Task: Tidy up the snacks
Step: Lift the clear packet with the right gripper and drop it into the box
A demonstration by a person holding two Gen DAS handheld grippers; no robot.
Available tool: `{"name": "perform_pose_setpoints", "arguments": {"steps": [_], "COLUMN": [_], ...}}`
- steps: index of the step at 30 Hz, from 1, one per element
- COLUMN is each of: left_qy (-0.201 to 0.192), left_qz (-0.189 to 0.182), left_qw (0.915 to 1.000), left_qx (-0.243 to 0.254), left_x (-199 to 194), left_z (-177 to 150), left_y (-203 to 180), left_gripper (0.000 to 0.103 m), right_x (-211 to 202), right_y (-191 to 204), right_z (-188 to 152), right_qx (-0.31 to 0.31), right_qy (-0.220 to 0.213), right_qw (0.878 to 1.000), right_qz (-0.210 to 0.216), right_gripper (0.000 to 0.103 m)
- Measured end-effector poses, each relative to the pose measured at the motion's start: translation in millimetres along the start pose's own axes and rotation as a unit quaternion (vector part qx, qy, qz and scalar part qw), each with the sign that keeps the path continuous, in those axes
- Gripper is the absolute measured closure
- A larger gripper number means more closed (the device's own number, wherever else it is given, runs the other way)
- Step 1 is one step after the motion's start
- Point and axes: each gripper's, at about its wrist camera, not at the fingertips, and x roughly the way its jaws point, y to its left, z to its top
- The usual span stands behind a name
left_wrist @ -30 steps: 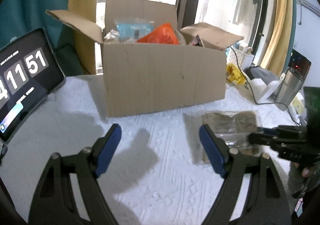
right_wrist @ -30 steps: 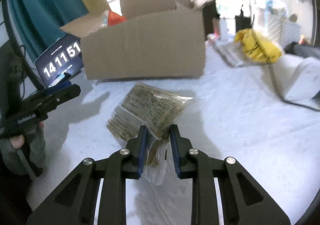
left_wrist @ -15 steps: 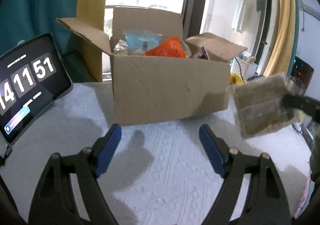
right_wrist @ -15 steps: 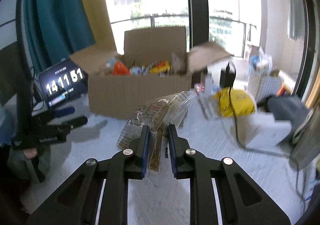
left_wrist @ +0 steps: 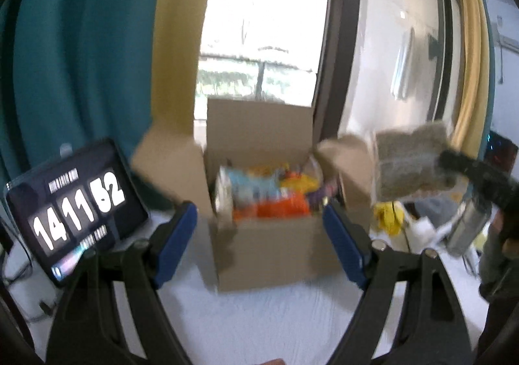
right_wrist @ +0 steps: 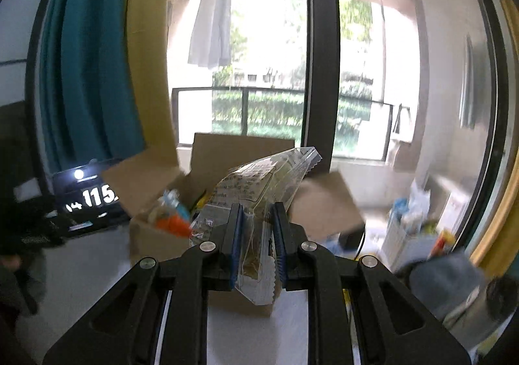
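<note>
An open cardboard box (left_wrist: pixel 275 245) stands on the white cloth with several snack packets (left_wrist: pixel 266 193) inside. It also shows in the right wrist view (right_wrist: pixel 152 238). My right gripper (right_wrist: pixel 258 235) is shut on a clear bag of brown snacks (right_wrist: pixel 259 183), held in the air above and in front of the box. In the left wrist view that bag (left_wrist: pixel 412 164) hangs to the right of the box, at flap height. My left gripper (left_wrist: pixel 259 232) is open and empty, raised in front of the box.
A tablet showing a clock (left_wrist: pixel 74 206) leans at the left. A metal flask (left_wrist: pixel 467 225), a yellow packet (left_wrist: pixel 389 216) and cables lie to the right of the box. Windows and curtains stand behind.
My right gripper has lifted the bag off the cloth and carried it up towards the box. My left gripper has risen, so the box's inside now shows.
</note>
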Motion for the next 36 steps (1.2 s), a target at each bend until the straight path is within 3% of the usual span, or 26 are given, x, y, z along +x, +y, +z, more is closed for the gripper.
{"name": "perform_pose_setpoints", "arguments": {"steps": [3,6,12,15,22,28,31,32,33,36], "left_qy": [-0.039,-0.05,-0.082,-0.102,-0.095,-0.086,-0.071,-0.067,-0.064,-0.063], "left_qz": [0.015,0.011,0.028,0.059,0.089,0.099,0.097,0.097,0.096,0.09], "left_qw": [0.999,0.9978,0.9954,0.9923,0.9886,0.9872,0.9885,0.9886,0.9886,0.9885], "left_qx": [-0.017,-0.042,-0.041,-0.038,-0.074,-0.091,-0.092,-0.094,-0.096,-0.104], "left_x": [5,17,41,51,67,77,87,88,90,92], "left_z": [27,43,67,73,76,72,70,69,69,67], "left_y": [8,20,39,54,99,120,124,125,125,122], "left_gripper": [0.022,0.022,0.021,0.021,0.021,0.021,0.021,0.021,0.021,0.021], "right_x": [16,31,65,87,151,215,251,261,262,246], "right_y": [-1,1,9,16,46,65,71,72,72,73], "right_z": [14,23,43,54,62,60,53,52,48,46], "right_qx": [-0.002,-0.004,0.003,0.014,0.025,0.05,0.059,0.06,0.064,0.05], "right_qy": [-0.011,-0.019,-0.034,-0.039,-0.022,0.027,0.089,0.11,0.114,0.098], "right_qw": [1.0,1.0,0.999,0.999,0.999,0.996,0.991,0.988,0.988,0.991], "right_qz": [-0.003,-0.008,-0.003,0.007,0.04,0.069,0.085,0.088,0.084,0.075], "right_gripper": [0.083,0.083,0.083,0.083,0.083,0.082,0.074,0.065,0.054,0.047]}}
